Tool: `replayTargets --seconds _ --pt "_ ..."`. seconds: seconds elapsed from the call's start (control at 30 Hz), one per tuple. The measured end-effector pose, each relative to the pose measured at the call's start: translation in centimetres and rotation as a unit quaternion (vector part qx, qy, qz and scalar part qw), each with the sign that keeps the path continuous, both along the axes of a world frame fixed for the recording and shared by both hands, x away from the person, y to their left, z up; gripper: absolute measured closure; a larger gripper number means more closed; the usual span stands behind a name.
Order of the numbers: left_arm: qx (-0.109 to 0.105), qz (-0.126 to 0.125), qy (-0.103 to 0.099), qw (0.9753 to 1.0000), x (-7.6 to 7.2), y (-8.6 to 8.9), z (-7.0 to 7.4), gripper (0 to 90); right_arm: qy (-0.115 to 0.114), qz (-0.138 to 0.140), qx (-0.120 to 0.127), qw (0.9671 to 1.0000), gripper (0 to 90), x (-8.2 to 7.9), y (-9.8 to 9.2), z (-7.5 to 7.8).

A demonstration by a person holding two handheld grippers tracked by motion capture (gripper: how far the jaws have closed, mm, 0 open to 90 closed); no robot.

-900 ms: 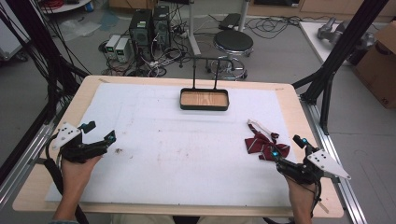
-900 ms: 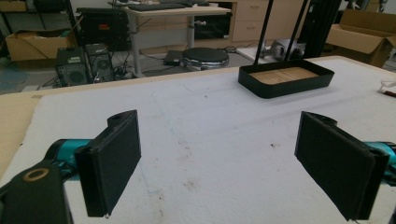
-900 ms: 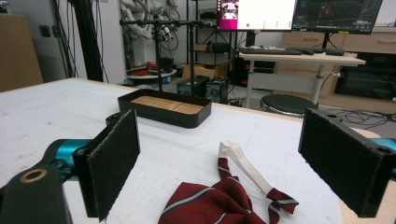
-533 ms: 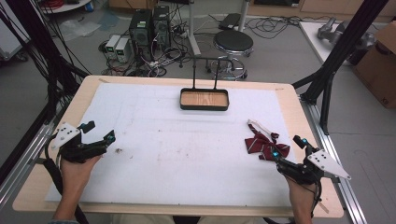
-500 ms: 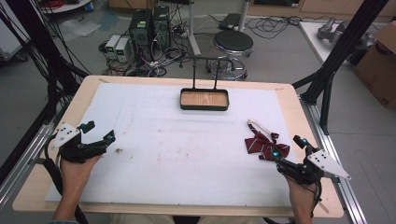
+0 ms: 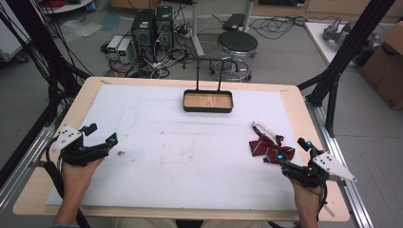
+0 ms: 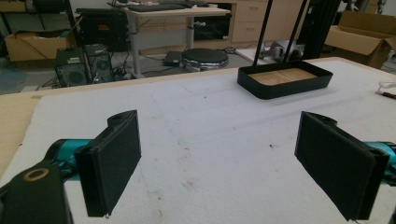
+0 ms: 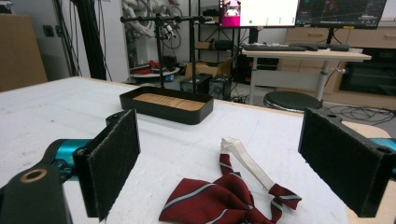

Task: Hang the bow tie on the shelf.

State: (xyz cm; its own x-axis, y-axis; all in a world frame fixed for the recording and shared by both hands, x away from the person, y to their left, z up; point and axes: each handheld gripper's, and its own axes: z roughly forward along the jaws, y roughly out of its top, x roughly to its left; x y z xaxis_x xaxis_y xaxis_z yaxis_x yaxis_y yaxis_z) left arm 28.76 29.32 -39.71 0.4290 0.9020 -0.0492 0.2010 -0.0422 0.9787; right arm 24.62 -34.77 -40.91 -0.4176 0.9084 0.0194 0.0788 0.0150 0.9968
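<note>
The right gripper (image 6: 291, 152) rested at the near right of the table (image 6: 38, 190), jaws wide apart and empty. The bow tie (image 6: 267, 147) lay just ahead of those jaws, on the white mat (image 6: 190, 156), its white strap (image 8: 245, 161) trailing away toward the far side. This placed the right hand far nearer than the left; a short forward reach would likely suffice. The left gripper (image 6: 102, 135) sat at the near left, jaws likewise spread and empty, well apart from the bow tie. The black tray (image 6: 208, 101) with its stand (image 8: 161, 19) stood at the far centre.
</note>
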Motion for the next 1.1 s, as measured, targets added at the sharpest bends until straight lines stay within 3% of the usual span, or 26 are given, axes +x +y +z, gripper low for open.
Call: replayTargets --seconds 0.17,0.4,0.53,0.8,0.9,0.93,0.97,1.0,1.07,1.1 --pt "0.0 -0.003 0.001 1.0 0.0 -0.1 0.0 15.6 0.002 0.004 -0.002 1.0 12.1 0.5 -0.4 0.3" --pt "-0.001 -0.004 0.0 1.0 0.0 -0.1 0.0 15.6 0.01 0.03 -0.036 0.9989 15.8 2.0 -0.7 0.9" --pt "-0.001 -0.004 0.001 1.0 0.0 -0.1 0.0 15.6 0.027 0.049 -0.053 0.9971 19.7 3.4 -0.7 0.7" --pt "-0.001 -0.007 0.001 1.0 0.1 -0.3 -0.1 15.6 0.059 0.058 -0.077 0.9936 27.1 5.1 -1.2 -0.2" --pt "0.0 -0.008 0.002 1.0 0.1 -0.4 -0.1 15.6 0.08 0.06 -0.081 0.9916 32.0 5.8 -1.4 -0.7" --pt "0.0 -0.008 0.003 1.0 0.1 -0.4 -0.2 15.6 0.099 0.065 -0.09 0.9888 35.4 6.4 -1.5 -1.1" --pt "-0.001 -0.008 0.003 1.0 0.1 -0.4 -0.2 15.6 0.099 0.065 -0.09 0.9888 35.4 6.4 -1.5 -1.1" --pt "0.0 -0.01 0.003 0.9999 0.1 -0.5 -0.2 15.6 0.12 0.074 -0.101 0.9849 40.0 6.9 -1.7 -1.5" --pt "0.002 -0.01 0.002 0.9999 0.1 -0.5 -0.2 15.7 0.137 0.081 -0.109 0.9812 43.1 7.3 -1.8 -1.9" --pt "0.002 -0.01 0.002 0.9999 0.1 -0.5 -0.2 15.7 0.137 0.081 -0.109 0.9812 43.1 7.3 -1.8 -1.9"
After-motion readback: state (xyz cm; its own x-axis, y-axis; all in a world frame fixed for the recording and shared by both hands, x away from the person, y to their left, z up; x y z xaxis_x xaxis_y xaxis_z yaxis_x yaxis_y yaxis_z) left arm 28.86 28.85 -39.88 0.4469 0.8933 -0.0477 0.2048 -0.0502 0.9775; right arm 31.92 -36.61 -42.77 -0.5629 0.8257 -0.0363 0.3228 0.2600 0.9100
